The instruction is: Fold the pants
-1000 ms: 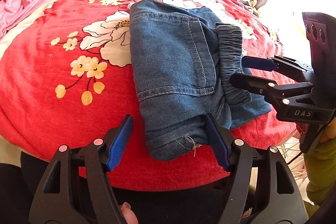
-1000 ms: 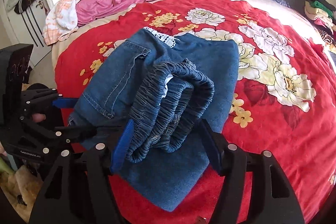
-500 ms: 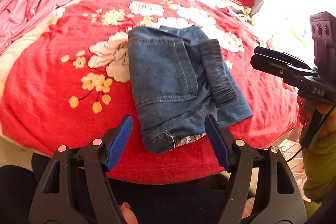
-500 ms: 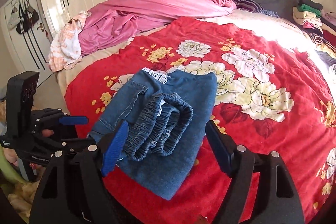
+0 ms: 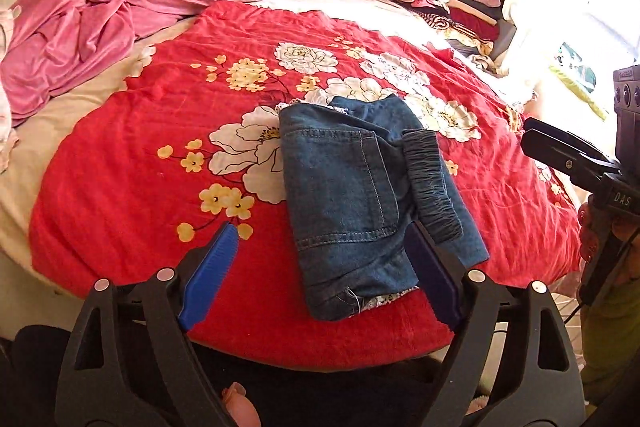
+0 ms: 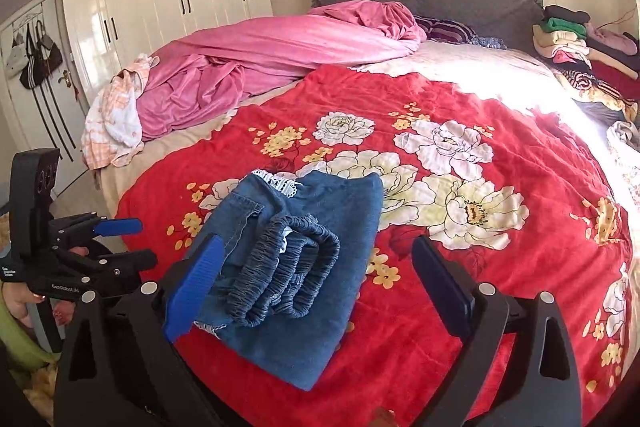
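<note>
The folded denim pants (image 5: 360,195) lie on the red floral blanket (image 5: 120,187), just ahead of and below both tongs. The left gripper (image 5: 324,275) and right gripper (image 6: 320,283) hover above them, jaws just widened, released, grasping nothing.

We see the folded pants (image 6: 304,263) at lower centre of the frame, lying on the red flowered blanket (image 6: 500,235), elastic waistband rolled on top. The right gripper (image 6: 320,283) fills the bottom edge; its jaws have just been opening and stand wide, clear of the cloth. The left gripper (image 6: 128,241) sits at left, jaws apart. A pink quilt (image 6: 280,59) lies upper left.
</note>
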A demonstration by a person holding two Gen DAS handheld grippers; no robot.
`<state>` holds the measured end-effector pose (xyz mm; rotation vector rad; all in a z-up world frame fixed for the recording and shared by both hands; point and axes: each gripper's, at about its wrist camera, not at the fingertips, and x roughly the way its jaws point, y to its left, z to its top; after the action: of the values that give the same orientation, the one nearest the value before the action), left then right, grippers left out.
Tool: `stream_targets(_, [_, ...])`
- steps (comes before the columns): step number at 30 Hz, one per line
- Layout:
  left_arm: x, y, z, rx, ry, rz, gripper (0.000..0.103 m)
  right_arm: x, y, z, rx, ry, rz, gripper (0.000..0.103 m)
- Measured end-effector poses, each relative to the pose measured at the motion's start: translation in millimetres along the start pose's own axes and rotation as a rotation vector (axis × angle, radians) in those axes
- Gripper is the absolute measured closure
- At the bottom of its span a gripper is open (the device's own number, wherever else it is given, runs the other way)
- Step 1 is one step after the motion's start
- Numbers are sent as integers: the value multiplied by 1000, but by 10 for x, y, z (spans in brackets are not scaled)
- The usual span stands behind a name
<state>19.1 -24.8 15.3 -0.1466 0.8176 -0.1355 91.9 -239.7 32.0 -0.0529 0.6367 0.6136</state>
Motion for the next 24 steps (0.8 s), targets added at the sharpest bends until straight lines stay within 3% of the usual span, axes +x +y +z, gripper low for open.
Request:
stream_targets(5, [19,81,97,-23,-16,7,13,28,-85,-3,23,-1,-34,5])
stream_targets(10, [159,119,198,-13,-12,36,10,124,-206,-38,67,29,-65,5])
stream_targets(18, [619,105,239,11,70,45,10,497,-280,-213,112,156,-20,5])
stream_targets(24, [839,127,186,1,106,27,10,730,-333,-294,154,203,25,5])
